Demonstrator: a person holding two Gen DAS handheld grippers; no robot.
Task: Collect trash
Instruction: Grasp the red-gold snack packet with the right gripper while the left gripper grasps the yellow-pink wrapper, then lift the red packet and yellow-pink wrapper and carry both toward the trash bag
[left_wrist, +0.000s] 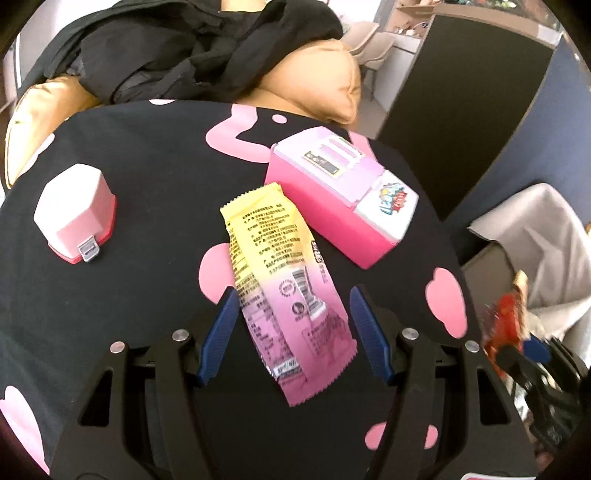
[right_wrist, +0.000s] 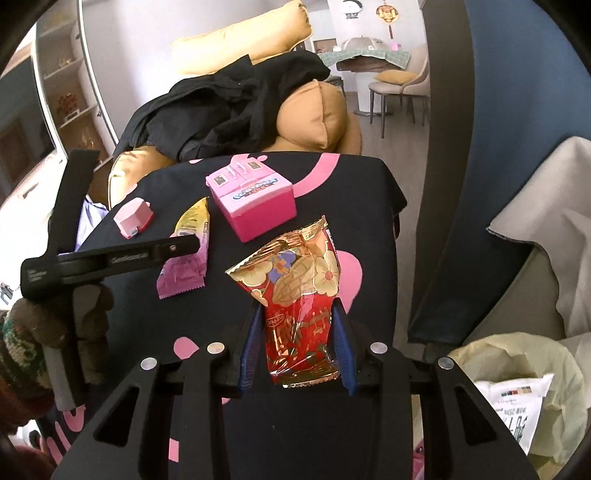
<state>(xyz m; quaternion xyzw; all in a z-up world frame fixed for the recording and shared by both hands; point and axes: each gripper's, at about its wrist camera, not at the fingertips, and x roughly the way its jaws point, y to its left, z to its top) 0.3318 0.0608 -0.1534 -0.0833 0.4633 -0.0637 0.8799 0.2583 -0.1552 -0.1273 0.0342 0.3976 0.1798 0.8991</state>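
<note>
A black cloth with pink shapes is covering the work surface, and 4 loose things are showing on or over it. Going left to right in the left wrist view, a small pink lidded box with a grey clasp is sitting well apart from the rest, then the yellow and pink wrapper is lying flat in the middle, its far yellow end just beside the pink toy box that is standing to the right. The left gripper is hovering with its blue fingers spread wide on either side of the wrapper's pink end, gripping nothing; whether they are touching the cloth cannot be told. At the far right edge the red wrapper is showing, blurred. In the right wrist view the right gripper is closing its blue pads on the lower part of that red and gold wrapper, holding it upright above the cloth. A black garment is lying heaped over the tan sofa behind, and to the right a lined bin is holding a white packet
</note>
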